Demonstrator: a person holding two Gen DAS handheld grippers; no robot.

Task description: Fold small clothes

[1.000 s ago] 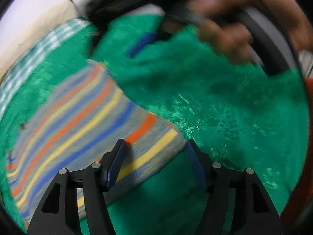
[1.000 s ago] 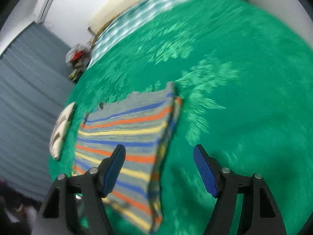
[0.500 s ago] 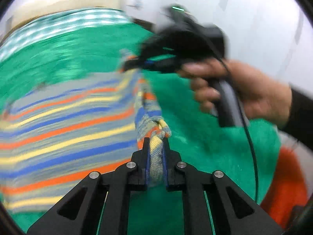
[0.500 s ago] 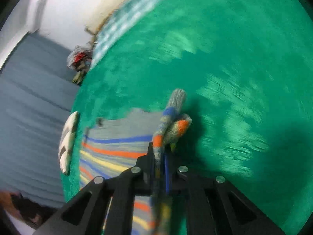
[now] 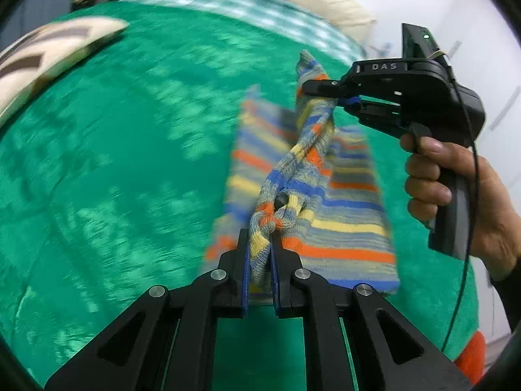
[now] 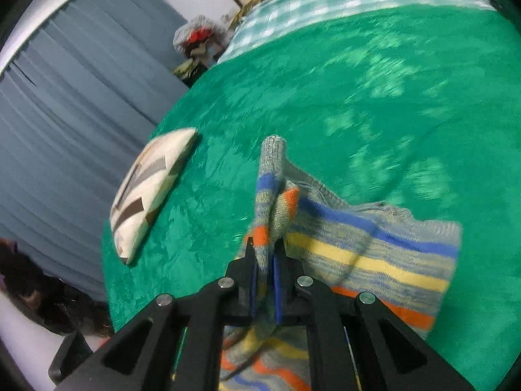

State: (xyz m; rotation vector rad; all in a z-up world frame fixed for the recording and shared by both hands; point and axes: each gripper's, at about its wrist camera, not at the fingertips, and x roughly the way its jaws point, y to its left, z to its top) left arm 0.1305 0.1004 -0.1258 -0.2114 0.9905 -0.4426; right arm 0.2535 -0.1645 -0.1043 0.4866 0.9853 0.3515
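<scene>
Left wrist view: left gripper [image 5: 259,262] jaws are clenched on a bunched corner of the striped knit garment [image 5: 345,215]. From that corner the fabric runs as a twisted rope toward 1 o'clock, where the right gripper [image 5: 329,93], held in the person's hand [image 5: 469,195], pinches the opposite corner. The rest of the garment hangs below this raised edge, over the green bedspread [image 5: 114,163]. A patterned pillow [image 5: 49,55] lies at 10 o'clock, well apart from the work.

Right wrist view: right gripper [image 6: 263,260] jaws are clamped on a grey-tipped fold of the striped knit garment [image 6: 374,254], which projects past the fingertips toward 12 o'clock. The body of the garment spreads toward 3 o'clock on the green bedspread [image 6: 358,81]. The patterned pillow [image 6: 149,192] lies at 9 o'clock. A blue curtain [image 6: 65,114] hangs beyond the bed edge.

Fault risks: the edge between the grippers is twisted, not flat; laying it down in this state would probably give a skewed, wrinkled fold. Each grip holds only a small bunch of loose knit, so a quick swing or uneven pull could slip a corner free or stretch the fabric.

Containers: none visible in either view.
</scene>
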